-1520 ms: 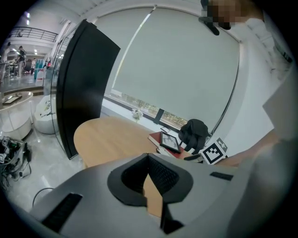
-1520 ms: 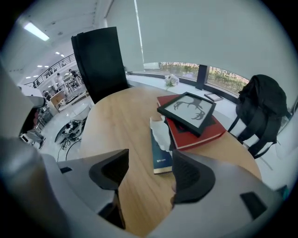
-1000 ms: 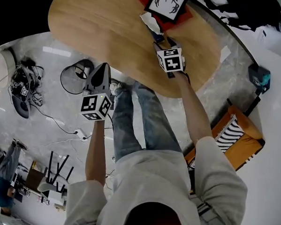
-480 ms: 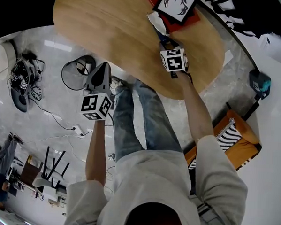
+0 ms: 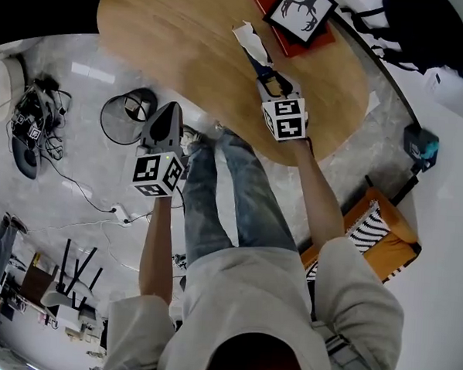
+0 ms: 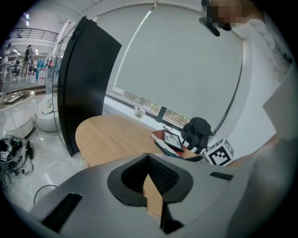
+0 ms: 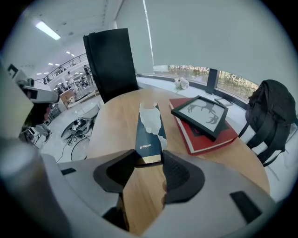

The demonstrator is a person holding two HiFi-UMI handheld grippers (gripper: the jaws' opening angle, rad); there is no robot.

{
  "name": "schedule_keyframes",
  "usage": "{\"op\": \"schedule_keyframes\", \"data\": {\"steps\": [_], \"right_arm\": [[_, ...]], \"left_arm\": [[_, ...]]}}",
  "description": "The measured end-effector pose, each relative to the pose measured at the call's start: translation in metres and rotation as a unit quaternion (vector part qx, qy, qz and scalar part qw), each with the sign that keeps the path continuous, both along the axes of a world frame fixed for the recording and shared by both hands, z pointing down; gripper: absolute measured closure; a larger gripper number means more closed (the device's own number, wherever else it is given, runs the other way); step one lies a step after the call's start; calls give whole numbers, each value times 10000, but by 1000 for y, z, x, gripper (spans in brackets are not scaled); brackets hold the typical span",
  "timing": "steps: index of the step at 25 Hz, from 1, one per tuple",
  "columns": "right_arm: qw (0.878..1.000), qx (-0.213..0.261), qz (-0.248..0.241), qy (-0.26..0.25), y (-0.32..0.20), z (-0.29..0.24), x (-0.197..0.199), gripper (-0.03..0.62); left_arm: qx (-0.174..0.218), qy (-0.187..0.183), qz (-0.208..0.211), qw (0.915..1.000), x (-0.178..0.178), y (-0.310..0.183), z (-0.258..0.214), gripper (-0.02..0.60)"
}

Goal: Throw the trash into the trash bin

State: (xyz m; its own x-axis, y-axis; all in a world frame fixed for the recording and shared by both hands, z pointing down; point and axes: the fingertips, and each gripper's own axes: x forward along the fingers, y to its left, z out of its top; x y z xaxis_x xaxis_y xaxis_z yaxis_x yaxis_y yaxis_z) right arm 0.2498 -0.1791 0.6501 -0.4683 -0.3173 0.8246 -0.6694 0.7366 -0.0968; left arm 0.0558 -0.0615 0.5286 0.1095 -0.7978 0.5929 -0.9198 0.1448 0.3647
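I am clamping my right gripper (image 7: 149,160) on the near end of the wrapper (image 7: 150,128). Its jaws have just been closing, and now they are pressing on the wrapper's gold-edged end from both sides. The wrapper is dark blue with torn white patches, and in the right gripper view it is pointing away from the jaws toward 12 o'clock over the wooden table (image 7: 116,121). I cannot tell whether its far end is touching the wood. At 2 o'clock from the wrapper a black frame (image 7: 201,114) is lying on a red book (image 7: 219,137), and a black backpack (image 7: 272,116) is sitting past them at 3 o'clock.

In the head view my right gripper (image 5: 270,76) is reaching over the near part of the table (image 5: 170,30), and the wrapper (image 5: 250,44) is sticking out of it toward 11 o'clock.

I am holding my left gripper (image 5: 170,107) off the table, over the pale floor (image 5: 77,172), at 8 o'clock from the right one. In the left gripper view its jaws (image 6: 148,158) are standing together at the tips with nothing between them.

The bin (image 5: 103,123), a round black wire one, is standing on the floor at 9 o'clock from my left gripper and near it. The wrapper is well apart from the bin, at its 2 o'clock.
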Motion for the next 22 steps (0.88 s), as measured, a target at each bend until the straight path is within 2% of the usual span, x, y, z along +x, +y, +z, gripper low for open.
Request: {"op": "schedule_keyframes", "data": {"steps": [6, 13, 17, 22], "right_arm": [[9979, 127, -510, -369, 37, -34, -41, 390], [9904, 161, -1252, -567, 78, -52, -110, 390], [9819, 88, -1790, -607, 110, -53, -159, 390], [9642, 2, -2564, -677, 161, -53, -226, 390]], "left_arm": [[66, 5, -313, 9995, -21, 22, -5, 563], [112, -28, -921, 9957, -67, 69, -9, 563], [122, -47, -1427, 9897, -99, 112, -12, 563], [105, -103, -2144, 9766, -143, 177, -11, 563]]}}
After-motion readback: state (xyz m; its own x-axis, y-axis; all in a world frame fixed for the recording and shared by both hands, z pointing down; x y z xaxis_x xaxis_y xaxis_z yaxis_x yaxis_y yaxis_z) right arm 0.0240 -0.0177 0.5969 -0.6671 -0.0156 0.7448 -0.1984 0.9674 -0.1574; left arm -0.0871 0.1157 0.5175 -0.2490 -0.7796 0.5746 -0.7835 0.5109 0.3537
